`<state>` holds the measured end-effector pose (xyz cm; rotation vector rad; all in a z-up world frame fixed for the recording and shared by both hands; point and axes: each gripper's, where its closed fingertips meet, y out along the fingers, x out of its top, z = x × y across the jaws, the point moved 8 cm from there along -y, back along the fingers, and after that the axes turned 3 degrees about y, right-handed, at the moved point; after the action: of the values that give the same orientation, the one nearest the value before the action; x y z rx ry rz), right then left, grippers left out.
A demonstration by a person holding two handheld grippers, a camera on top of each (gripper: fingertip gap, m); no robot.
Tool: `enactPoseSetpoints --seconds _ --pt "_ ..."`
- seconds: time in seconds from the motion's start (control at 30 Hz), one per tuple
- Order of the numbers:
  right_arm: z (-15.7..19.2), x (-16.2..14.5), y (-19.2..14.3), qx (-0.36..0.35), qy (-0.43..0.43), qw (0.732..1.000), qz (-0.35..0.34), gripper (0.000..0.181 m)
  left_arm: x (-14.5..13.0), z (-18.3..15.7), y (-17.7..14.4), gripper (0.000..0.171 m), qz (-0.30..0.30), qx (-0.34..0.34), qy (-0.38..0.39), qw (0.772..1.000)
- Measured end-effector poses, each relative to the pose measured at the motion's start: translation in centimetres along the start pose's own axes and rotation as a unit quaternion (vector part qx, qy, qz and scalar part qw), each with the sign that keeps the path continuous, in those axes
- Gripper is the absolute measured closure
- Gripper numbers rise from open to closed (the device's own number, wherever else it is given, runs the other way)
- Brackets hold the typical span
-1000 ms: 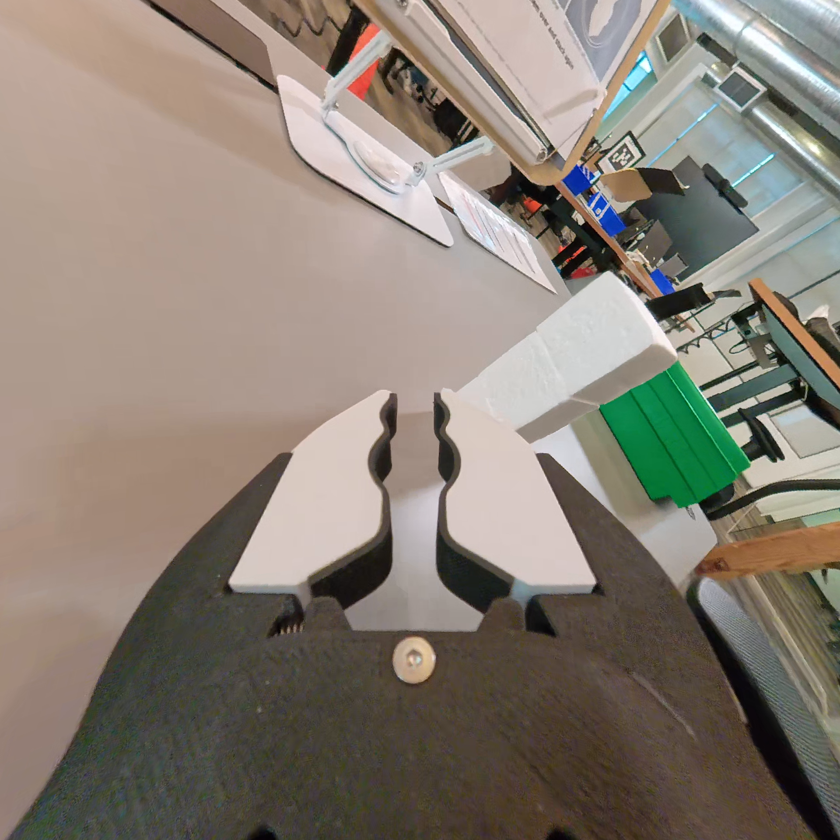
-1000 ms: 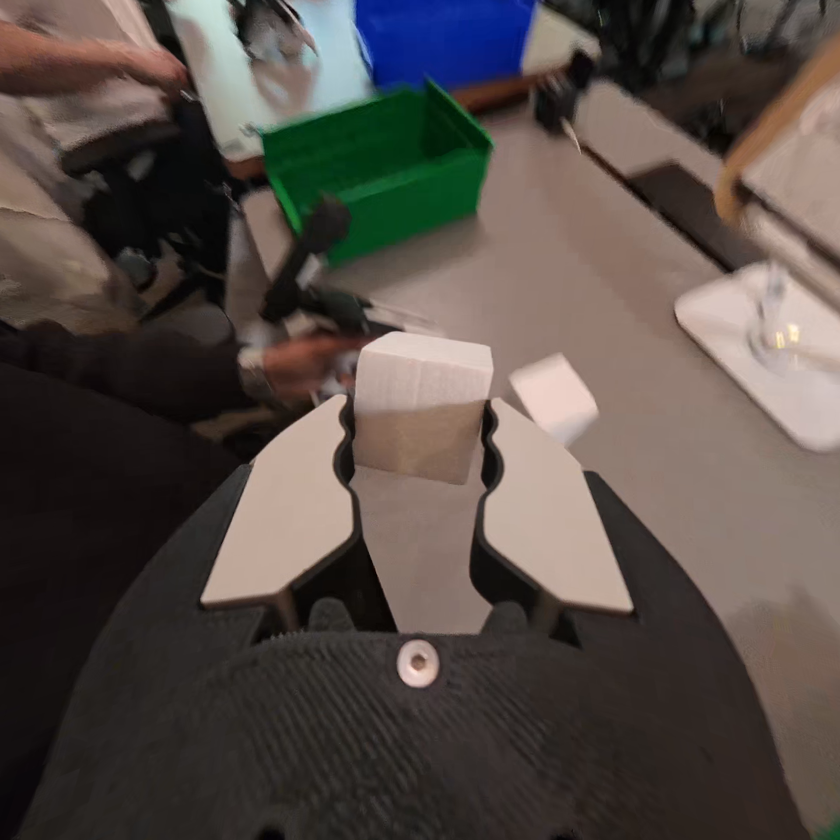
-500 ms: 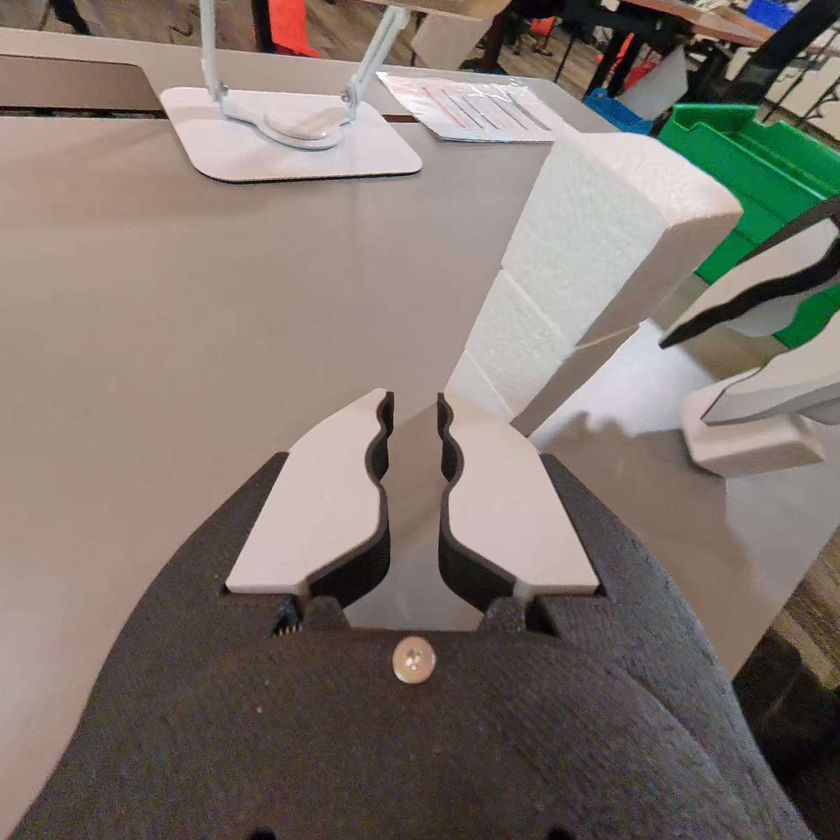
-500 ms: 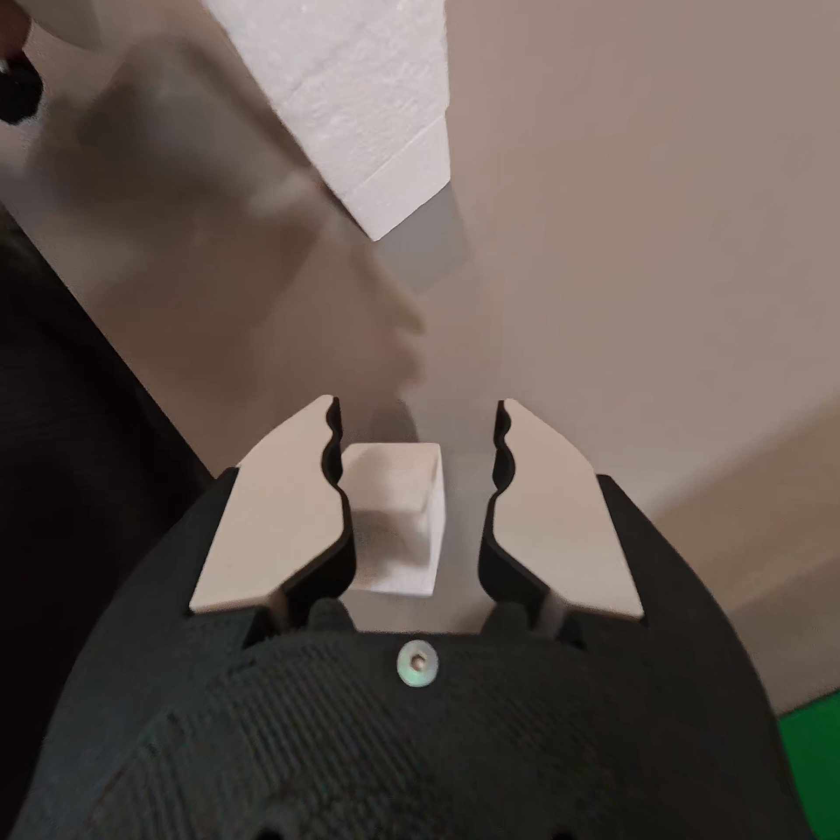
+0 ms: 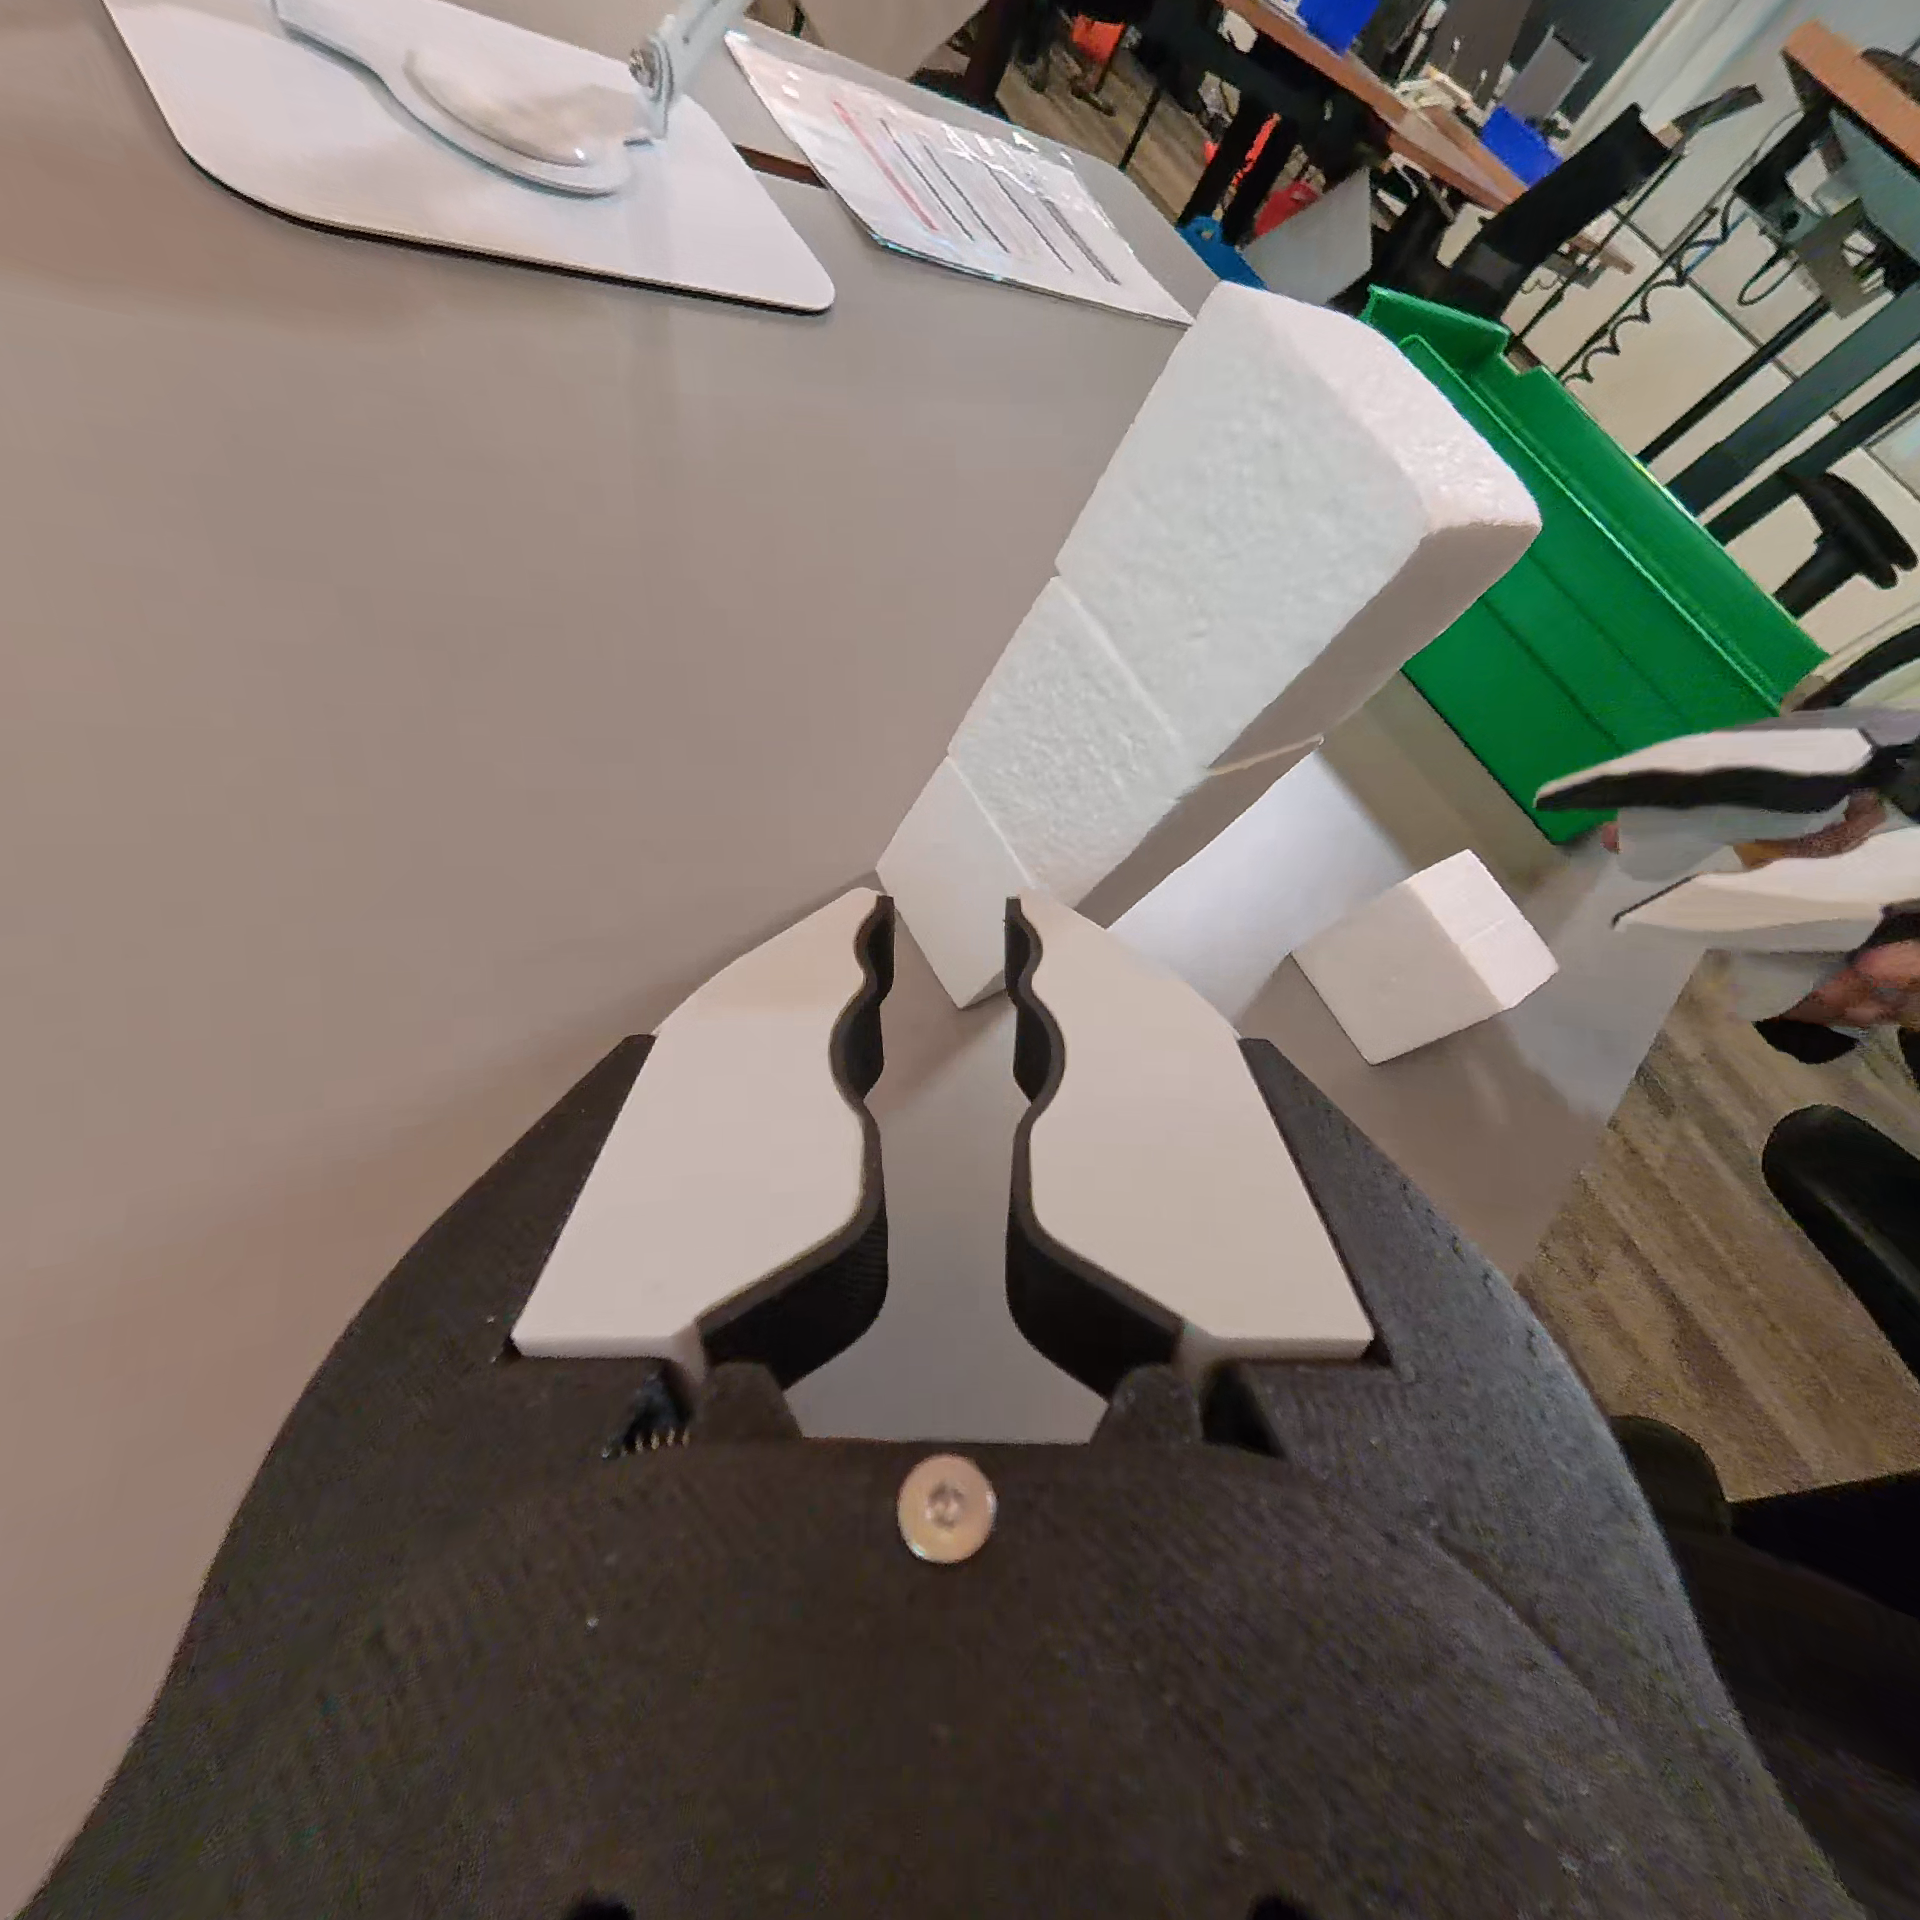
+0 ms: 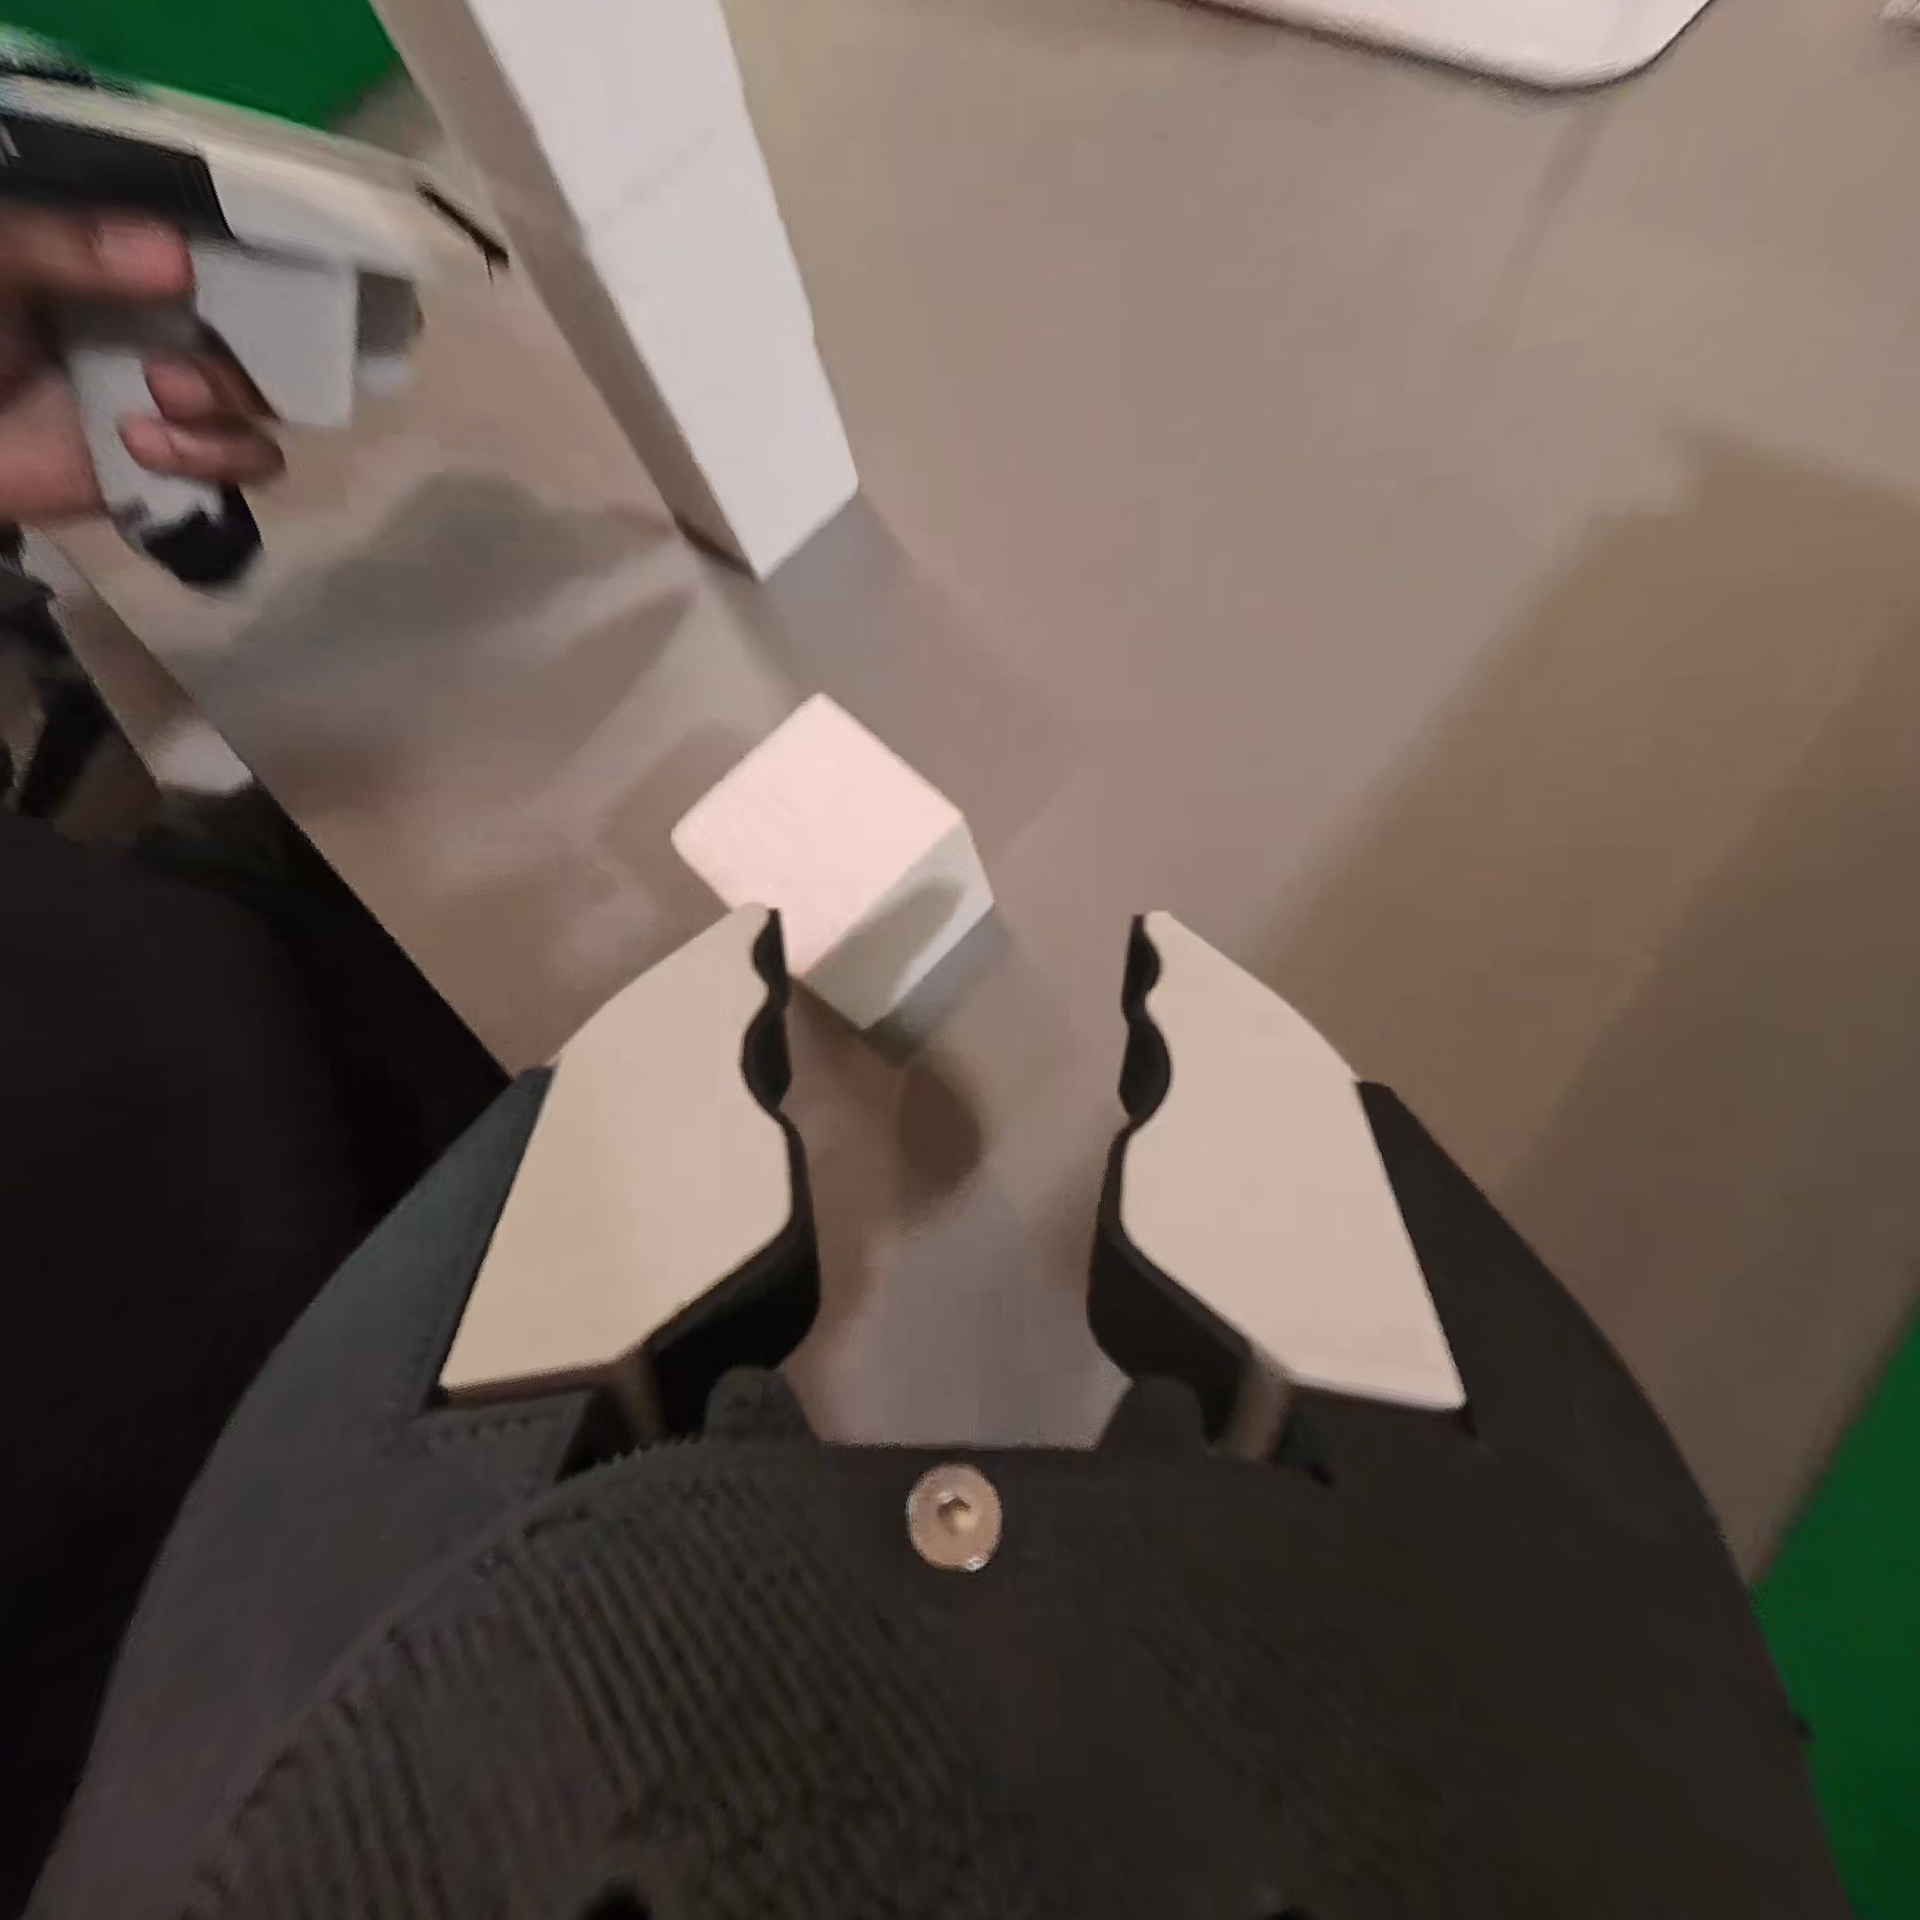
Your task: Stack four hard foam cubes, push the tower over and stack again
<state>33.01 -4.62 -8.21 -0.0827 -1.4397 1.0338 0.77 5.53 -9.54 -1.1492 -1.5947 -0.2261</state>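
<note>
A stack of three white foam blocks [image 5: 1195,623] stands on the grey table [image 5: 416,675]; it also shows in the right wrist view [image 6: 675,260]. My left gripper [image 5: 940,914] is empty, its jaws a narrow gap apart, with its tips just short of the stack's bottom block. A loose white foam cube [image 5: 1423,966] lies on the table right of the stack. My right gripper [image 6: 951,925] is open and empty, and the cube [image 6: 831,862] lies just ahead of its left finger [image 6: 665,1091]. The right gripper [image 5: 1714,821] also shows at the right edge of the left wrist view.
A green bin [image 5: 1579,582] stands behind the stack near the table's edge. A white stand base [image 5: 468,177] and a laminated sheet [image 5: 966,218] lie at the back. A hand [image 6: 94,364] holds the left gripper [image 6: 260,281]. Chairs and desks lie beyond. The tips of one gripper are about 25 cm away from the tips of the other.
My right gripper held the foam cube a second ago, then let it go on the table and drew back. My left gripper moved closer to the stack's base, its jaws unchanged.
</note>
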Motion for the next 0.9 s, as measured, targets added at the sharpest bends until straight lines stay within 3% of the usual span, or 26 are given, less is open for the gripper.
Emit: enactPoseSetpoints --seconds 0.2,0.4,0.53,0.7,0.77,0.9 --pt "1.4 -1.1 1.9 0.075 0.004 0.995 0.064 0.144 -0.1 0.0 0.0 0.150 0.002 0.005 0.007 1.000" --pt "3.7 -0.8 3.3 0.113 -0.039 0.990 0.071 0.145 -0.1 -0.1 0.0 0.150 0.002 0.010 0.017 1.000" --pt "3.4 -0.2 2.7 0.077 -0.069 0.994 0.027 0.143 -0.1 -0.1 0.0 0.150 0.003 0.010 0.019 1.000" --pt "2.8 0.2 0.9 -0.003 0.037 0.996 -0.082 0.110 0.0 0.1 -0.1 0.150 -0.001 0.017 0.020 1.000" --pt "3.9 0.4 0.5 -0.038 -0.015 0.994 -0.105 0.114 0.0 0.1 -0.2 0.150 -0.003 0.016 0.015 1.000" --pt "5.2 0.0 2.1 -0.071 -0.084 0.993 -0.045 0.113 -0.3 -0.2 0.1 0.150 0.004 0.011 0.016 1.000"
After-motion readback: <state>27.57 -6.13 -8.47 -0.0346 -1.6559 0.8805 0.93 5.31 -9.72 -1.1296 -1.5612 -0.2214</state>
